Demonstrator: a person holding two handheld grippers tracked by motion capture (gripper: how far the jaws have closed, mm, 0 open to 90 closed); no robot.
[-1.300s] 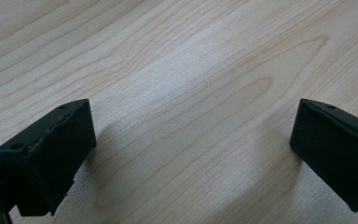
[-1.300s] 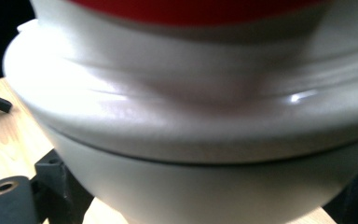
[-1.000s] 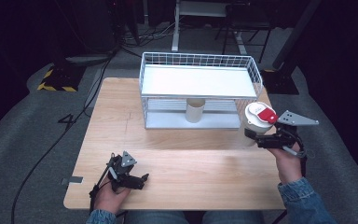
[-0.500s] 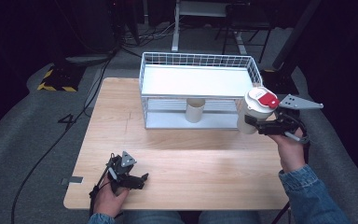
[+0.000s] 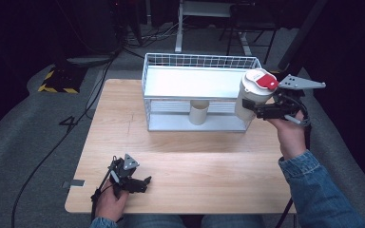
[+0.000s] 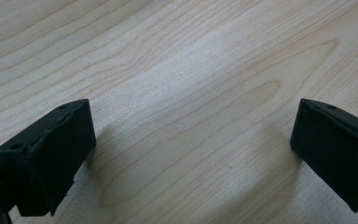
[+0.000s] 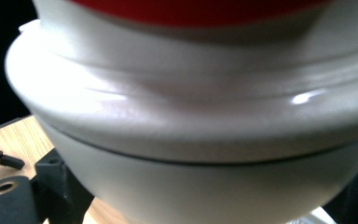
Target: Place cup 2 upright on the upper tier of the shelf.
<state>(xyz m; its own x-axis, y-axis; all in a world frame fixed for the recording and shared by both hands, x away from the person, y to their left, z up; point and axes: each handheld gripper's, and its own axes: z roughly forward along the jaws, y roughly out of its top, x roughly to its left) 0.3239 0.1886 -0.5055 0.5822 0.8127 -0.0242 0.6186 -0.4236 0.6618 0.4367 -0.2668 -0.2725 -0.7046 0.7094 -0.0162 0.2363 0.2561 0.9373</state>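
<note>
Showing a white jar (image 5: 253, 96) with a red lid flap (image 5: 268, 81), lifted clear of the desk (image 5: 185, 156) and held upright at the right end of the white wire rack (image 5: 199, 90), level with the upper shelf (image 5: 195, 81). Gripped around the body by the right tongs (image 5: 256, 110), jaws clenched on either side of the jar; seen close up in the right gripper view as a rounded white shoulder (image 7: 191, 121) beneath a red band (image 7: 200, 7). No readable brand, label or writing on the jar in any view. Right hand (image 5: 289, 133) raised off the desk beyond its right edge, wrist bent upward, forearm in a blue denim sleeve (image 5: 321, 190) rising from the lower right. Below the upper shelf, a pale cylindrical cup (image 5: 199, 112) standing upright on the rack's lower level, well apart from the jar. A painted "4" (image 5: 69, 122) legible on the grey floor left of the desk. Left tongs (image 5: 145, 183) resting low at the near left of the desk, jaws spread wide and released, bare wood grain between them in the left gripper view; left hand (image 5: 108, 202) lying at the near edge.
</note>
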